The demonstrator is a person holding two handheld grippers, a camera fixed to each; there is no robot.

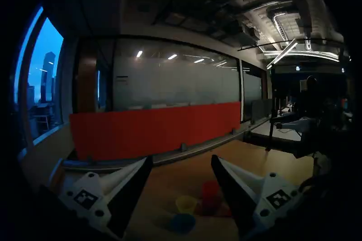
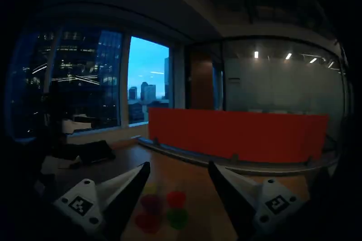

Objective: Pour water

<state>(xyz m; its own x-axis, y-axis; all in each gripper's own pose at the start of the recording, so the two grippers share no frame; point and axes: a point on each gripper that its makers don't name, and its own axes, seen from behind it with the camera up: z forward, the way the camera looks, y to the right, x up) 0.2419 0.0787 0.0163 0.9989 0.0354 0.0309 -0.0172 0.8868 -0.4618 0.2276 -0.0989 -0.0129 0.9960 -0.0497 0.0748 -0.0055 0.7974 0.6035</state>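
Note:
Several small coloured cups stand on a wooden table. In the left gripper view I see a yellow cup (image 1: 186,204), a blue cup (image 1: 182,222) nearer me and a red cup (image 1: 210,191) to their right. My left gripper (image 1: 181,168) hovers open above and behind them, holding nothing. In the right gripper view a red cup (image 2: 176,199), a green cup (image 2: 178,217), a purple cup (image 2: 151,202) and another red cup (image 2: 147,221) stand low between the fingers. My right gripper (image 2: 179,171) is open and empty, above the cups.
The wooden table (image 1: 253,155) runs back to a red divider panel (image 1: 154,130) along its far edge. Glass walls and a window stand behind. A dark laptop-like object (image 2: 95,150) lies at the table's left. Office desks and chairs (image 1: 298,123) are at the right.

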